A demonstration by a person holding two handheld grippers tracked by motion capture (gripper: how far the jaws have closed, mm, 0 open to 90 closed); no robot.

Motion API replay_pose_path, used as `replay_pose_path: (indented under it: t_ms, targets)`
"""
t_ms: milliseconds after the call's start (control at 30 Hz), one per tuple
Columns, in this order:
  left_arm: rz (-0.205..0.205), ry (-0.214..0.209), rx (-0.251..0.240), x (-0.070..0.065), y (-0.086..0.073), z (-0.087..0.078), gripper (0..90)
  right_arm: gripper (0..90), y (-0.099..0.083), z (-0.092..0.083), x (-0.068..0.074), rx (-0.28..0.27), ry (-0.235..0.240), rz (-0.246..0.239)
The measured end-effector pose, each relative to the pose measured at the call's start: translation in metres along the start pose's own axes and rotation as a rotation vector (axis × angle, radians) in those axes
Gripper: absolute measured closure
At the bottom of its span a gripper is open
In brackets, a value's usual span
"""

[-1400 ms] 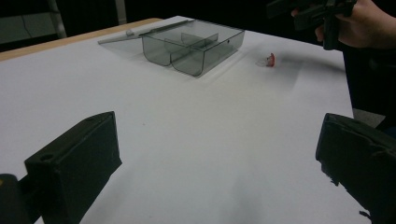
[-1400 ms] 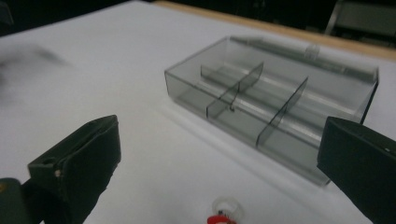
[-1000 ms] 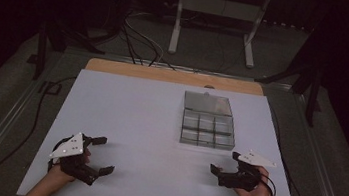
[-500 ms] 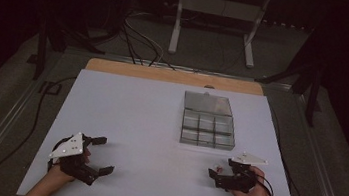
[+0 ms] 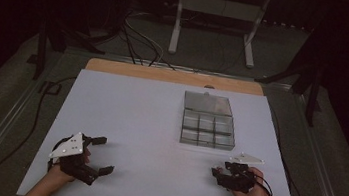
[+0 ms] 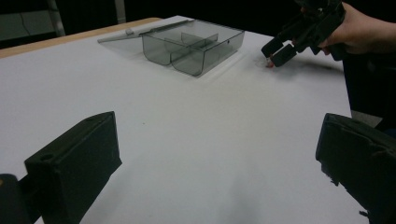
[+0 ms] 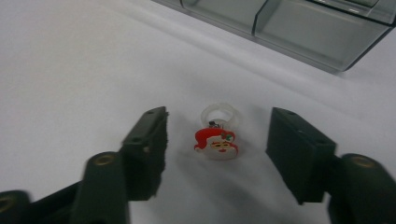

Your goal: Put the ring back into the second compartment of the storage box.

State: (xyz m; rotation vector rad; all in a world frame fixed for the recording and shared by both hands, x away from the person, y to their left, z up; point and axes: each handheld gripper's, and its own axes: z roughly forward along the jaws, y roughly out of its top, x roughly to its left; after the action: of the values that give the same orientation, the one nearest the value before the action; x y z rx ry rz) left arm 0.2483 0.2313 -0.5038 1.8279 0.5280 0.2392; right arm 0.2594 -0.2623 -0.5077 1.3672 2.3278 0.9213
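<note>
White table [image 5: 159, 126] carries grey compartment box [image 5: 207, 127], lid open, near far right. Left gripper [image 5: 97, 155] rests near left corner, jaws wide apart, nothing between. Right gripper [image 7: 216, 149] low over table near box; jaws have just been closing, gap narrower than second ago, pads not touching. Santa ring [image 7: 217, 133] lies flat on table between them, clear of both pads.
</note>
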Motion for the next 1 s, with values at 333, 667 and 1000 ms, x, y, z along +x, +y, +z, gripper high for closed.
replay_pose_path:
  t_ms: [333, 667, 1000]
  targets:
    - [-0.005, -0.001, -0.001, 0.0006, -0.0002, 0.0003, 0.8, 52.4, 0.0006, 0.0026, 0.0010, 0.023, -0.004, -0.014]
    - [-0.008, -0.003, 0.001, 0.0011, -0.0001, 0.0011, 0.8, 61.1, 0.0007, 0.0054, 0.0035, 0.030, -0.009, -0.043]
    - [-0.005, -0.003, 0.004, 0.0012, -0.0004, 0.0010, 0.8, 70.2, 0.0015, 0.0061, 0.0062, 0.035, -0.029, -0.075]
